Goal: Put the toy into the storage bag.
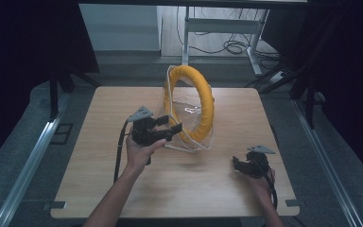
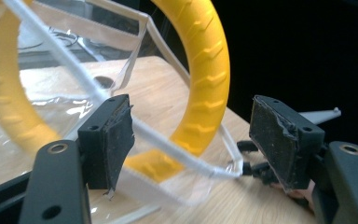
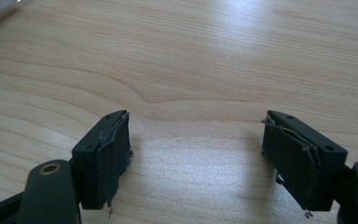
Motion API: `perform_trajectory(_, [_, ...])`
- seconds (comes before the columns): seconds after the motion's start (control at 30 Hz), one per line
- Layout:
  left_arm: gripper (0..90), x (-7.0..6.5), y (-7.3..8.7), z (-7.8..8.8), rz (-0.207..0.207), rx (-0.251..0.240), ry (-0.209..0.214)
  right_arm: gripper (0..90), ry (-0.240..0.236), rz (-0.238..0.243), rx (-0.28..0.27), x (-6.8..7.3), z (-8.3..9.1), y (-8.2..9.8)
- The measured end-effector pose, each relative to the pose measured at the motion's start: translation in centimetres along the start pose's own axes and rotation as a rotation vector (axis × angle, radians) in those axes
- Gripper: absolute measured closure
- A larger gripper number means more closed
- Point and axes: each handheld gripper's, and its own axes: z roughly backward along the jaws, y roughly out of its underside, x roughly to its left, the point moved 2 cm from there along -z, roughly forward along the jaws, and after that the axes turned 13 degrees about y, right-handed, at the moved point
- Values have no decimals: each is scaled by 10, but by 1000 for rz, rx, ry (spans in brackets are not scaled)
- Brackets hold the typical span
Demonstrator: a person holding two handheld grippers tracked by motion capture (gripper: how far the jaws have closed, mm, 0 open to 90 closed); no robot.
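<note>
Reaching in with the left gripper (image 1: 174, 126) toward the clear plastic pouch with white piping (image 2: 74, 100), which is standing upright near the middle of the light wooden table (image 1: 123, 113) with a ribbed yellow ring (image 1: 203, 101) inside it. The jaws are gaping wide around the pouch's near white edge (image 2: 177, 149), not pinching anything yet. Worry: that floppy film is looking slippery, so a shallow bite could be missing the piping, or nudging the whole pouch over and rolling the ring out. The right gripper (image 1: 242, 165) is hovering wide open over bare wood near the right, holding nothing, so nothing is steadying the pouch.
</note>
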Motion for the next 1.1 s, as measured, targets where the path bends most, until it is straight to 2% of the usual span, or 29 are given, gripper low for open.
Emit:
perform_trajectory(0.17, [307, 2, 12, 17, 2, 22, 2, 235, 0, -3, 0, 0, 0, 0])
perform_trajectory(0.5, [306, 11, 45, 49, 13, 76, -53, 234, 1, -3, -1, 0, 0, 0])
perform_trajectory(0.63, [307, 13, 54, 59, 28, 84, -54, 235, 1, -3, -1, 0, 0, 0])
perform_trajectory(0.93, [308, 18, 61, 62, 51, 79, -43, 235, 2, -2, -1, 0, 0, 0])
perform_trajectory(1.1, [308, 24, 66, 63, 84, 70, -33, 236, 0, -2, -1, 0, 0, 0])
